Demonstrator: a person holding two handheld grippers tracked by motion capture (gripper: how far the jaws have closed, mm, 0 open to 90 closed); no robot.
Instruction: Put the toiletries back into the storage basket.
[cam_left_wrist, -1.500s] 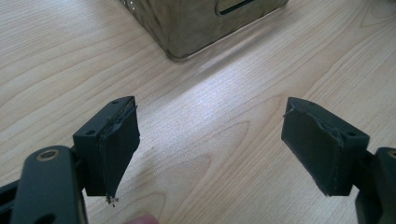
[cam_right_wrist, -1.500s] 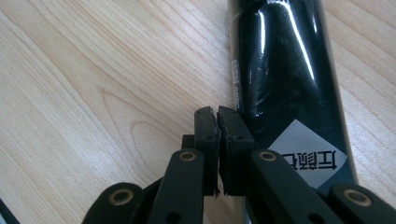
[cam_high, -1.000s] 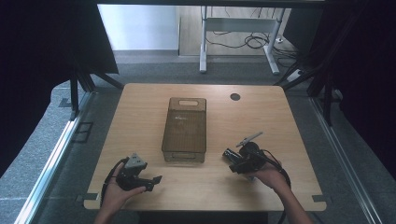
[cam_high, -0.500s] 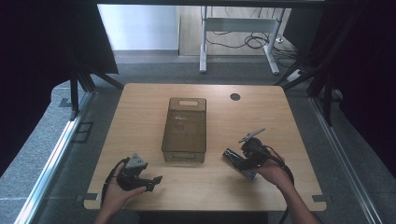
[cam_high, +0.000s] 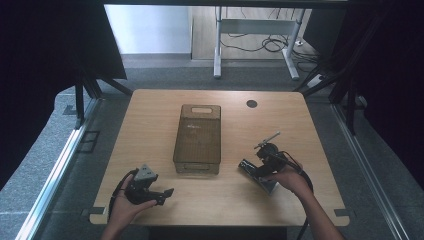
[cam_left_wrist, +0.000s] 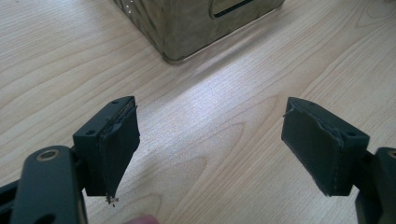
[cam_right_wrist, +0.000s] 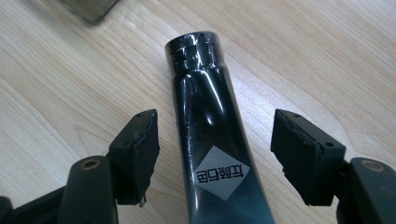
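Observation:
A black squeeze tube (cam_right_wrist: 205, 107) with a white diamond label lies flat on the wooden table (cam_high: 310, 125), cap pointing away from my right gripper's camera. My right gripper (cam_right_wrist: 215, 140) straddles it. Its jaws have just been opening, and both pads stand clear of the tube. In the high view that tube (cam_high: 256, 174) lies right of centre, with the right gripper (cam_high: 252, 167) over it. My left gripper (cam_high: 167, 192) rests near the front left edge. In its own view the left gripper (cam_left_wrist: 210, 140) is wide open over bare wood.
A brown translucent box (cam_high: 197, 137) with a handled lid stands lengthwise in the middle of the table; its near corner (cam_left_wrist: 196, 18) is just ahead of the left gripper. A round black cable hole (cam_high: 251, 103) sits at the back right.
The right hand has drifted slightly toward the near edge, and the tube now lies on the table between its jaws. The left hand has not moved.

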